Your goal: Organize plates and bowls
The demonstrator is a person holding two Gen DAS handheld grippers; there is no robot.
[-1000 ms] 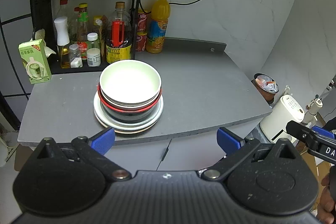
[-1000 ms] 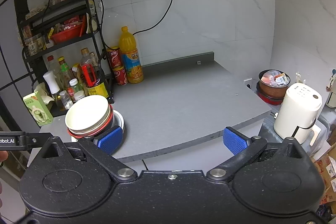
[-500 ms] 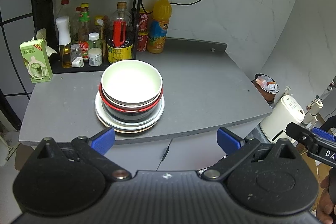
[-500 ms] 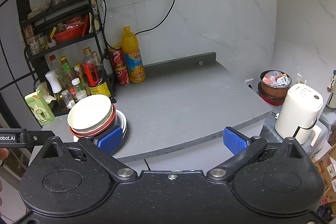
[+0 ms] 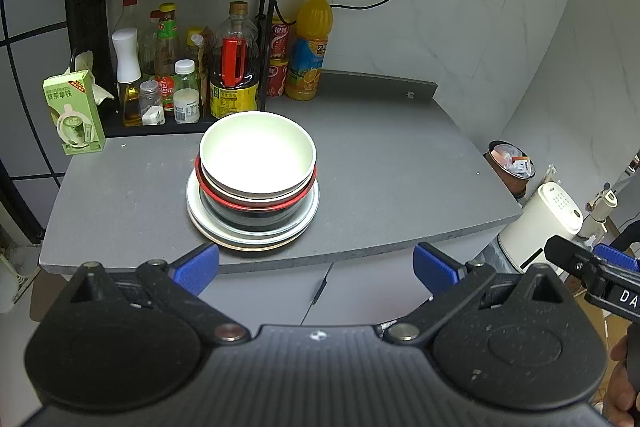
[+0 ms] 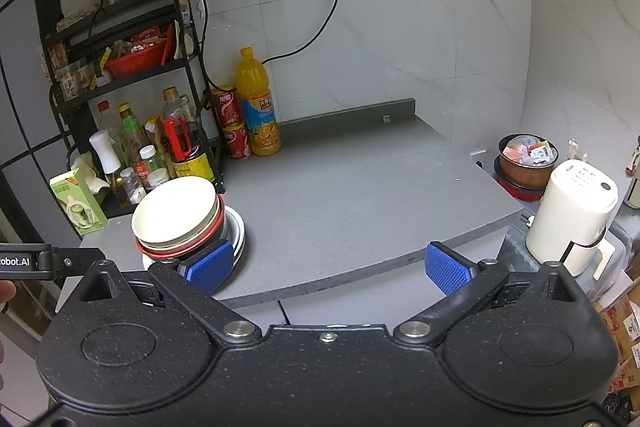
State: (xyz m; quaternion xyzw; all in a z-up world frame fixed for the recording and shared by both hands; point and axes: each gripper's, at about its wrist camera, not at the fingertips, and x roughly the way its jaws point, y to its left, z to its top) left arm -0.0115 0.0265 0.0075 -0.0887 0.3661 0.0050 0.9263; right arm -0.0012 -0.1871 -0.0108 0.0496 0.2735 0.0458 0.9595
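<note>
So it's all one stack on the grey desk [image 5: 400, 163], near the front edge: a white bowl [image 5: 258, 157] upright on top, nested in a red-rimmed bowl [image 5: 256, 201] with a black outside, and that sits on a couple of white plates [image 5: 308, 215], the whole stack leaning a bit

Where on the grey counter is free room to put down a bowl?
Free: the counter right of the stacked bowls, up to the back ledge and orange juice bottle. Crowded: the rack side, with the green carton.
</note>
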